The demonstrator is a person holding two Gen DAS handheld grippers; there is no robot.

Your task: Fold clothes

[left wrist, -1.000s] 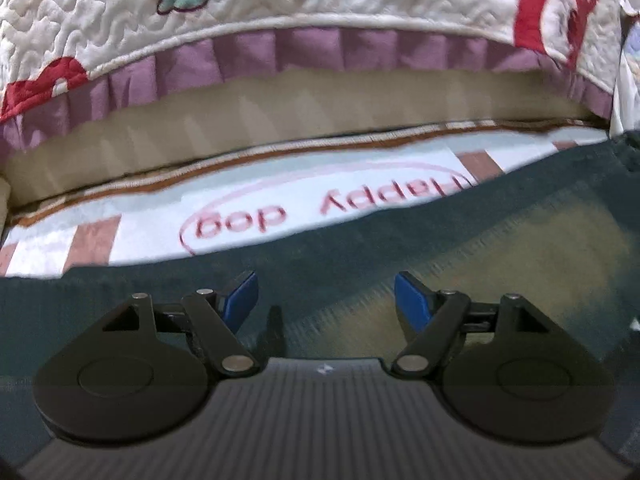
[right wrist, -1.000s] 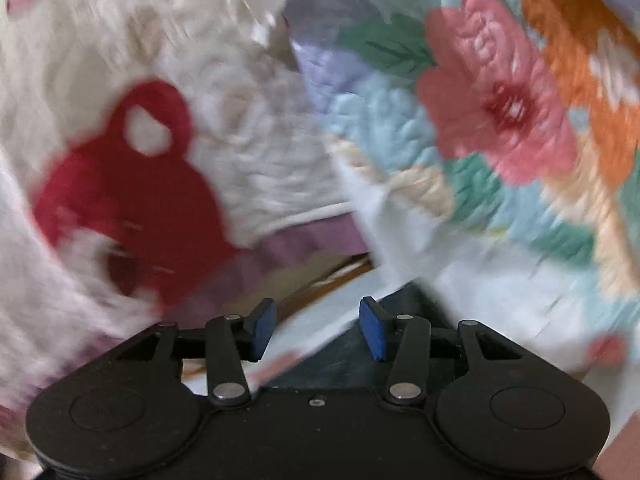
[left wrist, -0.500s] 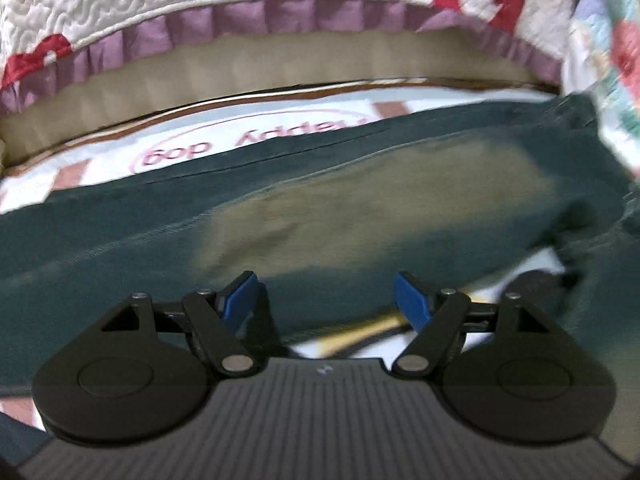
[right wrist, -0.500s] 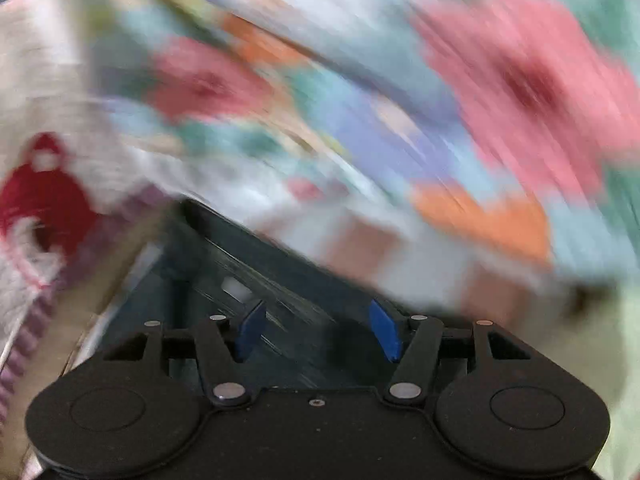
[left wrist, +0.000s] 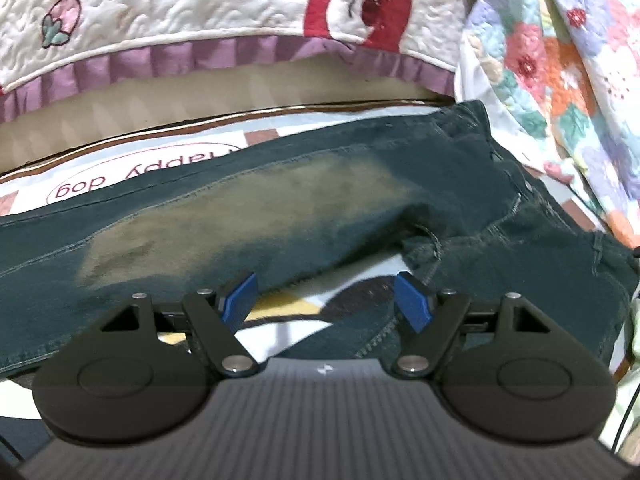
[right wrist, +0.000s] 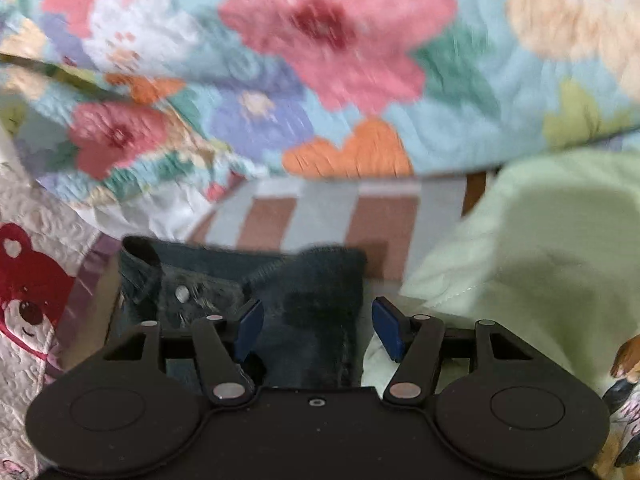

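I take the jeans (left wrist: 248,200) as my landmark: they lie spread on the printed blanket (left wrist: 140,168), one leg running leftward, the waist toward the floral quilt (left wrist: 560,80). My left gripper (left wrist: 326,298) hovers just short of the crotch, fingers apart and empty, probably lined up for the near leg. My right gripper (right wrist: 316,332) sits over the waistband (right wrist: 240,276), also spread wide, holding nothing. The near leg is cut off by the left gripper body, and motion blur smears the right view.
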